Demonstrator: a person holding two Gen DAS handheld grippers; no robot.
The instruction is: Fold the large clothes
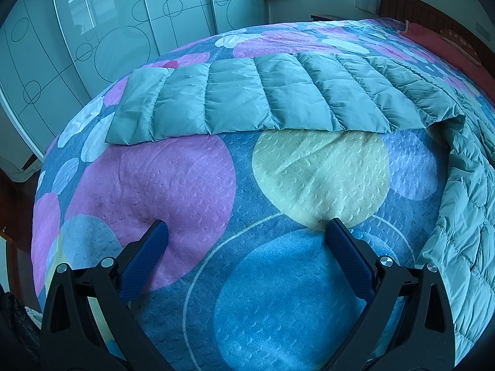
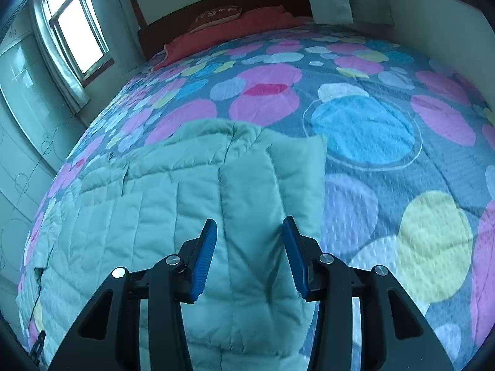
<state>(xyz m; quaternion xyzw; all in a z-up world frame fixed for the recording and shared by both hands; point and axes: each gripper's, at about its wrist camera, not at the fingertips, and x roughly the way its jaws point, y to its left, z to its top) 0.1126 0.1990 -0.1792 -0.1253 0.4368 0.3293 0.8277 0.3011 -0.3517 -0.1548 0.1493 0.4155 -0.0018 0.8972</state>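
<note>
Blue-padded fingers of our left gripper (image 1: 246,232) are spread wide, holding nothing, tips low over the circle-patterned quilted bedspread (image 1: 185,185). Our right gripper (image 2: 249,228) is also open, moderately wide, nothing between the pads, above the pale green quilted down jacket (image 2: 161,204). Jacket lies flat on the bed; left view shows its sleeve (image 1: 247,95) stretched out straight across the bedspread, well ahead of the left fingers. Red pillows (image 2: 235,21) sit by the dark wooden headboard (image 2: 216,3).
</note>
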